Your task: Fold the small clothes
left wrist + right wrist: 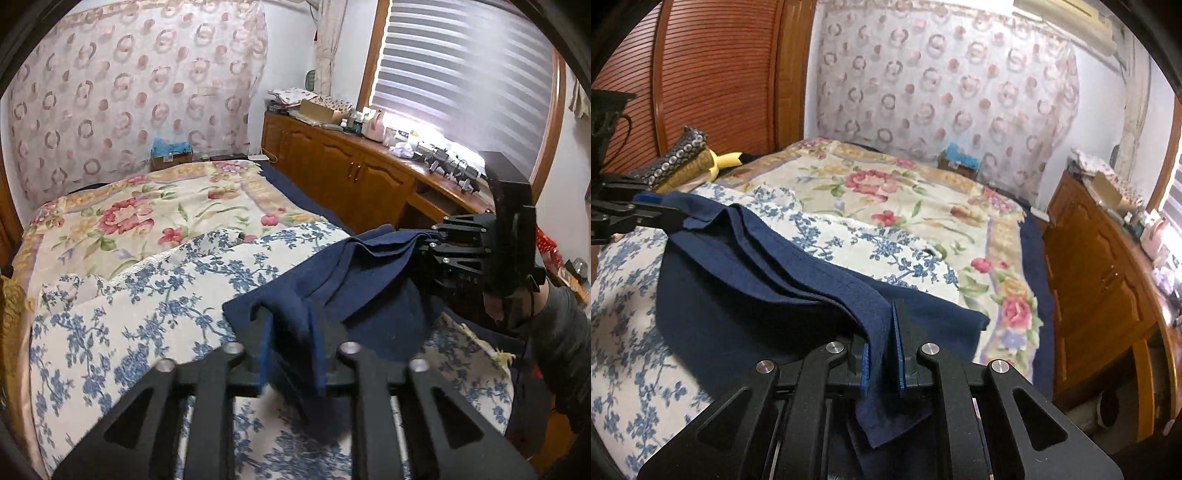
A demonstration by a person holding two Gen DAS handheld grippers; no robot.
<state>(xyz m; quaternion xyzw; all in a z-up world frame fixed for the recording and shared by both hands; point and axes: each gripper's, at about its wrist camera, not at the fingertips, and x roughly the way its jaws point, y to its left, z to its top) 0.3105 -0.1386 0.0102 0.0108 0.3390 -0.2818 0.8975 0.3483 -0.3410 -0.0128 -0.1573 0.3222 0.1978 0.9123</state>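
A navy blue garment (pixel 369 280) lies folded in layers over the blue-flowered sheet (pixel 147 302) on the bed. My left gripper (pixel 286 314) is shut on one corner of the garment. My right gripper (pixel 882 314) is shut on the other corner, and cloth hangs between its fingers. Each gripper holds its corner a little above the bed, so the edge between them is stretched. In the right wrist view the garment (pixel 768 280) drapes from the left gripper (pixel 661 210) at the far left. The right gripper also shows in the left wrist view (pixel 432 236).
A floral blanket (pixel 147 206) covers the far half of the bed. Wooden cabinets (pixel 351 173) with clutter on top run along the right under a window with blinds. A patterned curtain (pixel 129 92) hangs behind. Cushions and a yellow toy (pixel 724 160) lie by the wooden headboard.
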